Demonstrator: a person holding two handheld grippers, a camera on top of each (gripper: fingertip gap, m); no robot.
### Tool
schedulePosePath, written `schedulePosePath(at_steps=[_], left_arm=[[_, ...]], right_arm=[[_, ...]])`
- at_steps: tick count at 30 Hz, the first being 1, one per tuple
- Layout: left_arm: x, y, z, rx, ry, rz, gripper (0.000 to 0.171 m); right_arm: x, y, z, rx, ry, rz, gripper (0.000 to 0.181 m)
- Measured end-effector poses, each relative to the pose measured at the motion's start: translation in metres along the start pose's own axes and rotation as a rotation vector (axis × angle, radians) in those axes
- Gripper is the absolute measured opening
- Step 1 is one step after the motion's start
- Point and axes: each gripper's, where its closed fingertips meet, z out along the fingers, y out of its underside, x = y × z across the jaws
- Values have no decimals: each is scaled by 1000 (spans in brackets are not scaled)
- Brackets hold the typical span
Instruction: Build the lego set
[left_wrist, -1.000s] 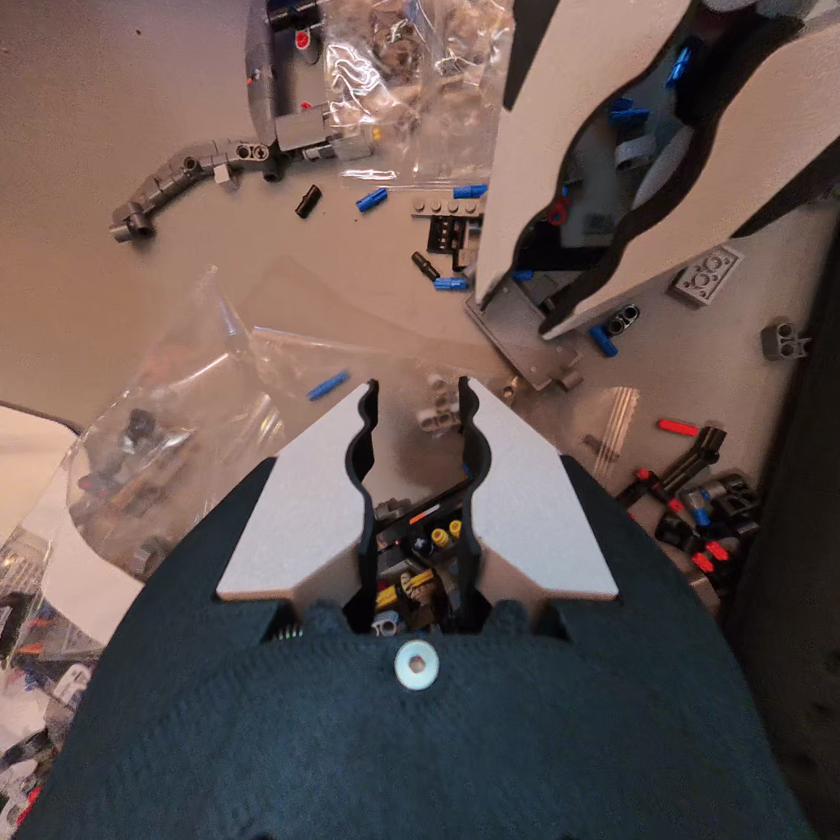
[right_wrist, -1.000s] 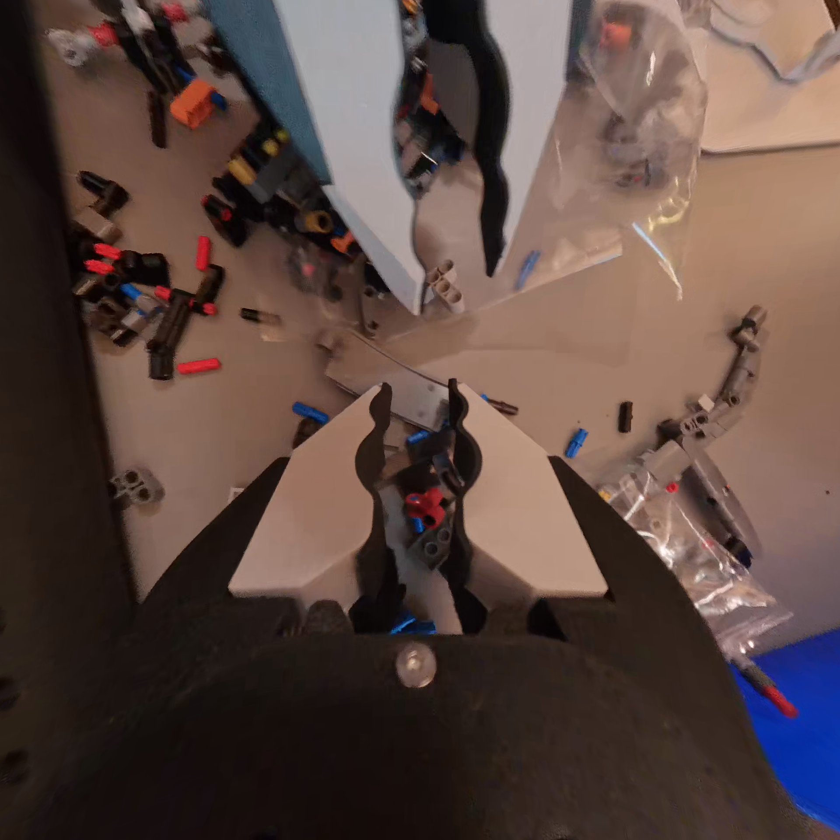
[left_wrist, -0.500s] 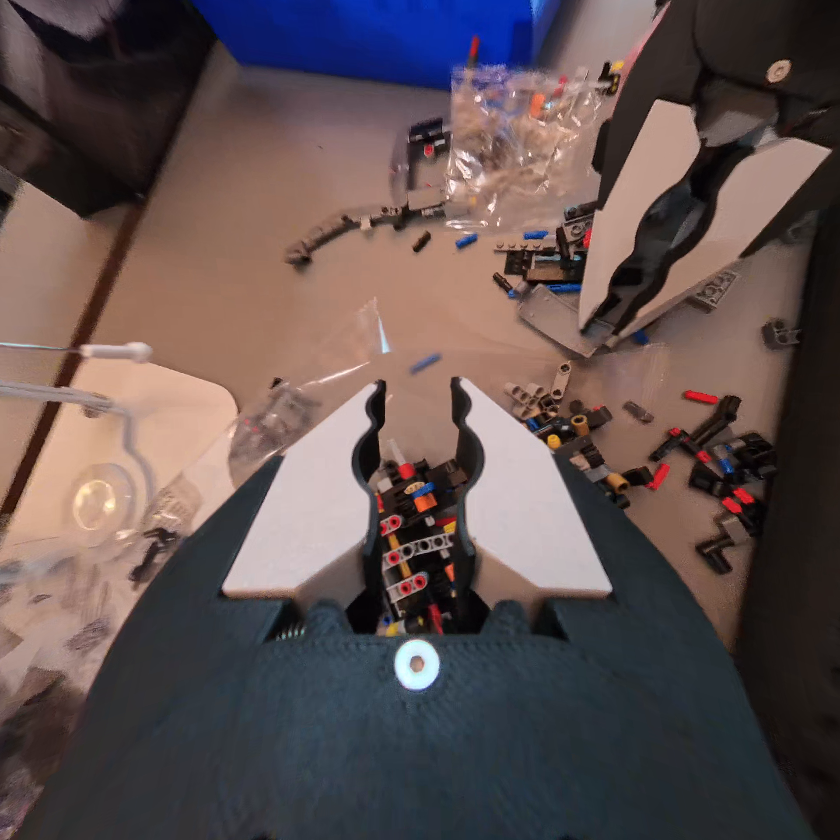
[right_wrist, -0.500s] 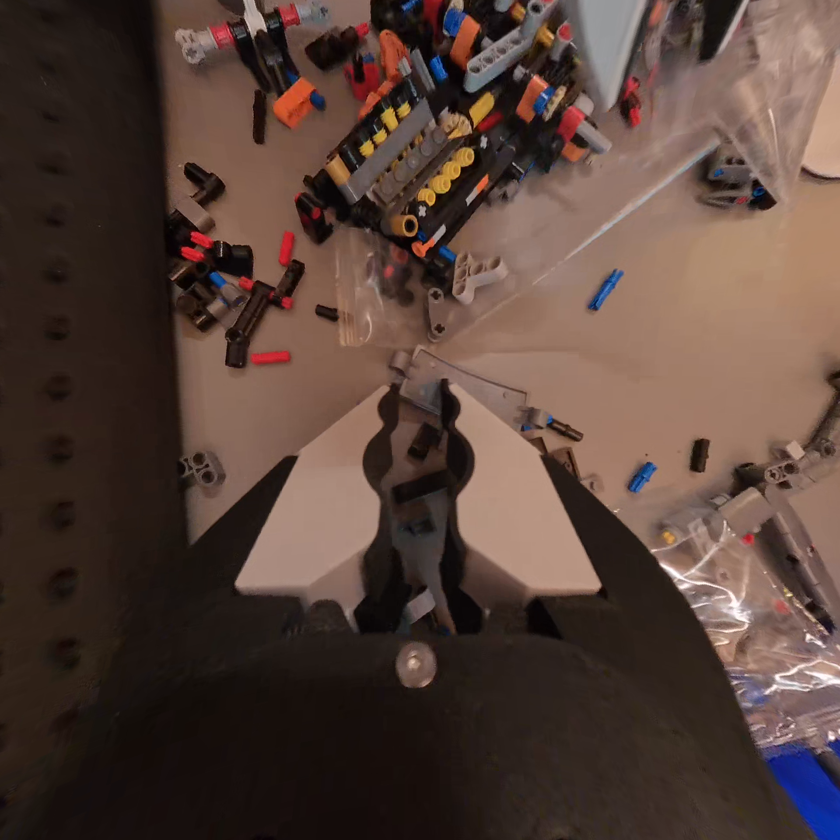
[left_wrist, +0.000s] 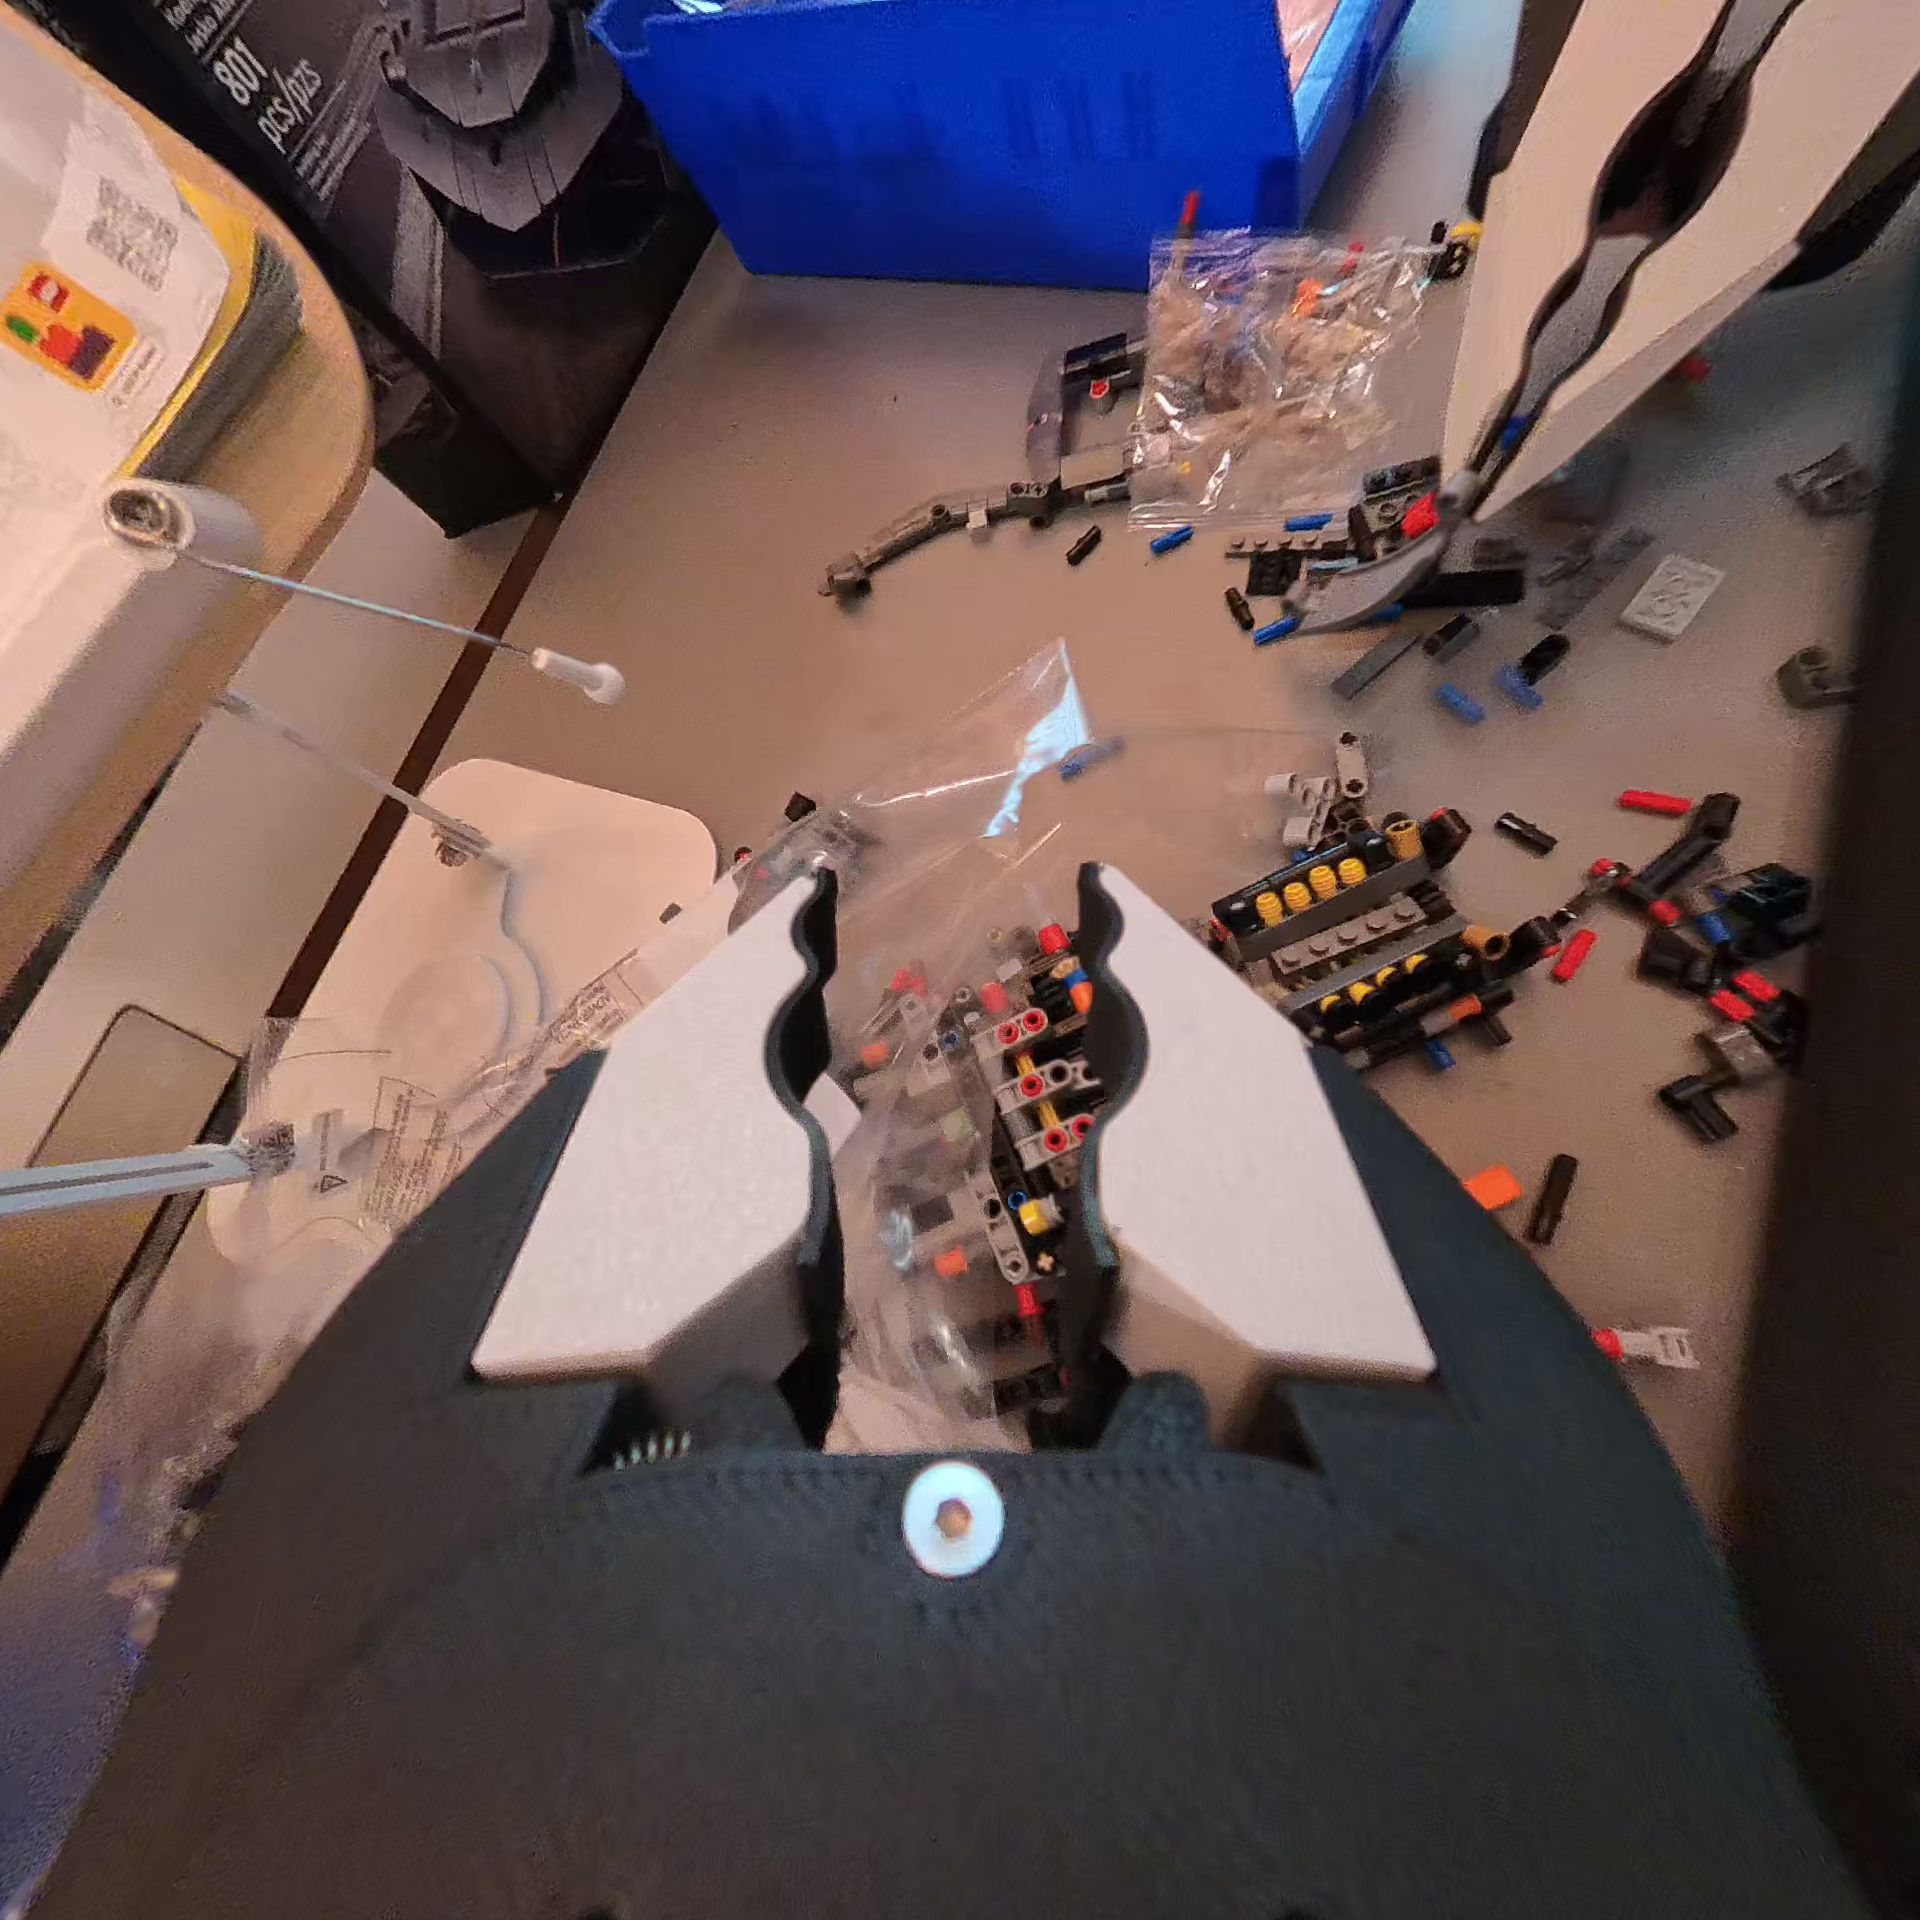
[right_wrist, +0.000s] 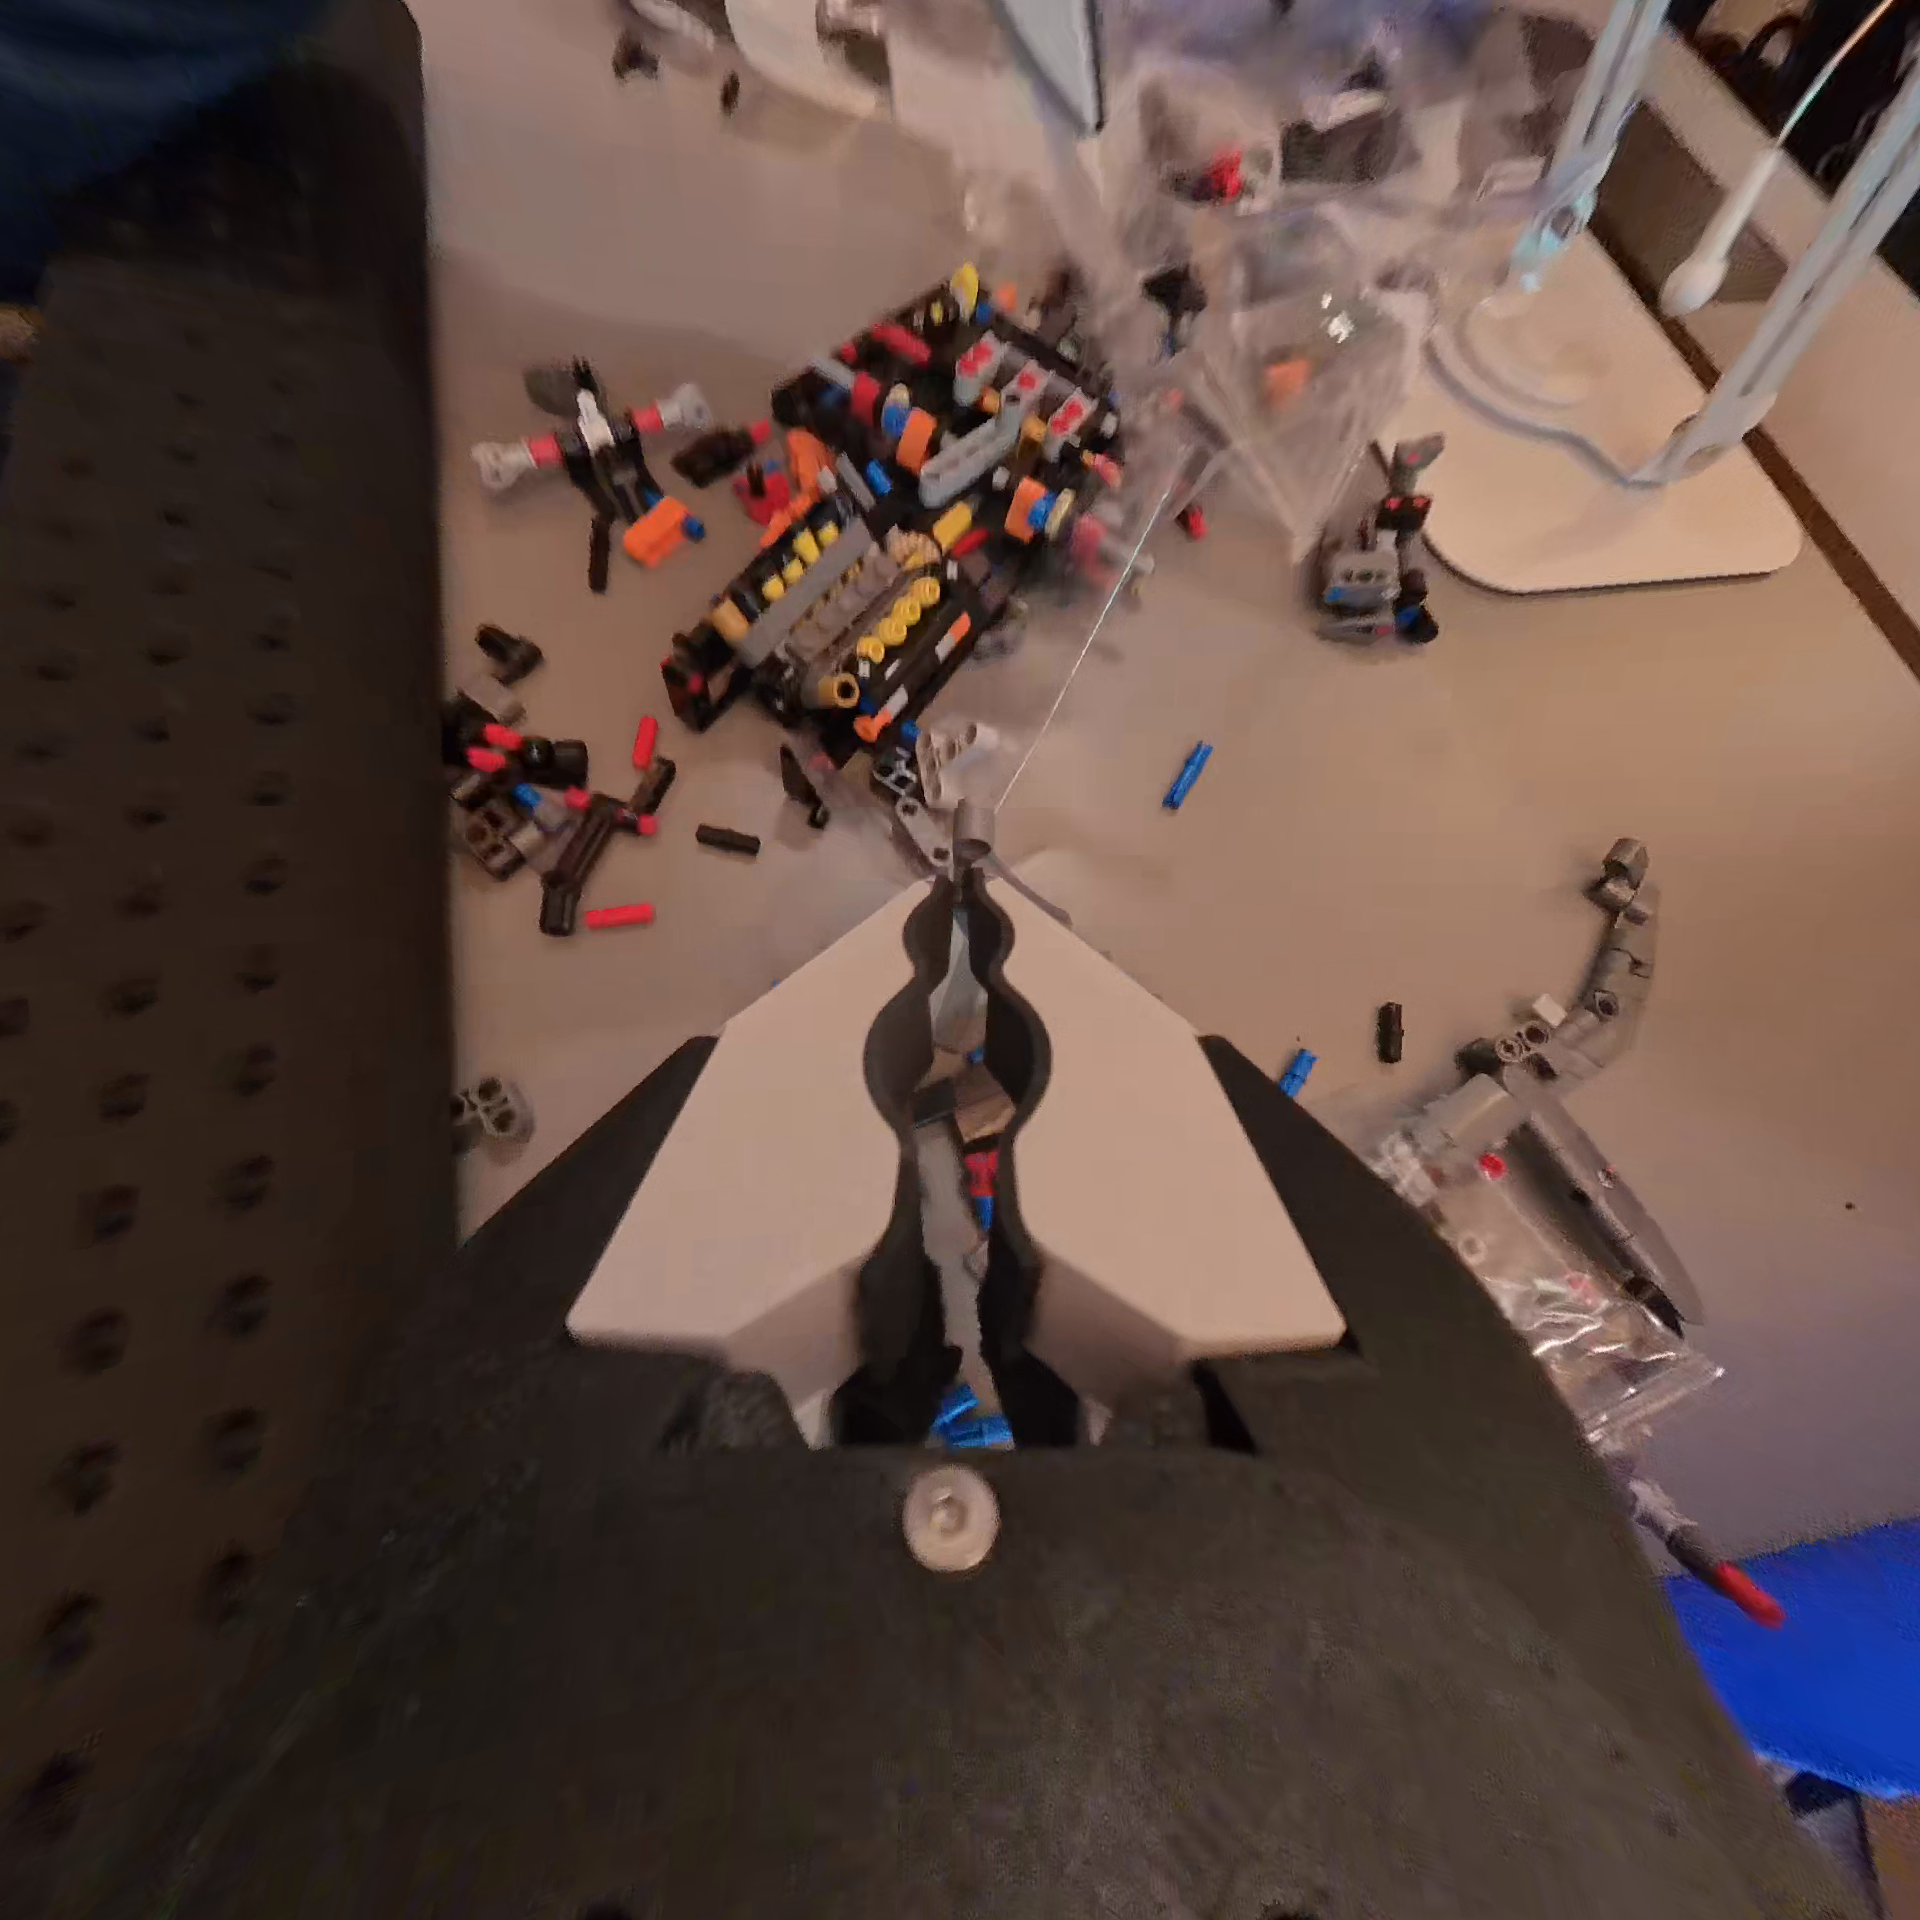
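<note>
2 opposed high wrist views, shared chassis (left_wrist: 1351, 956).

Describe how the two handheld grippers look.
Both match: the left gripper and right gripper each have a dark textured printed body, two pale grey wedge-shaped fingers with wavy black inner edges, and a silver bolt with washer at centre.

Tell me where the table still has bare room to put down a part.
Bare table lies between the black box, the blue bin and the curved grey piece. Another patch lies between the loose blue pin and that grey piece. It is crowded around the black and yellow assembly and the loose parts beside it.
</note>
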Motion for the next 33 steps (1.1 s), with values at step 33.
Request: schedulePosePath(at_steps=[33], left_arm=[[11, 30, 22, -84, 90, -175, 0]], right_arm=[[46, -84, 45, 190, -137, -17, 0]])
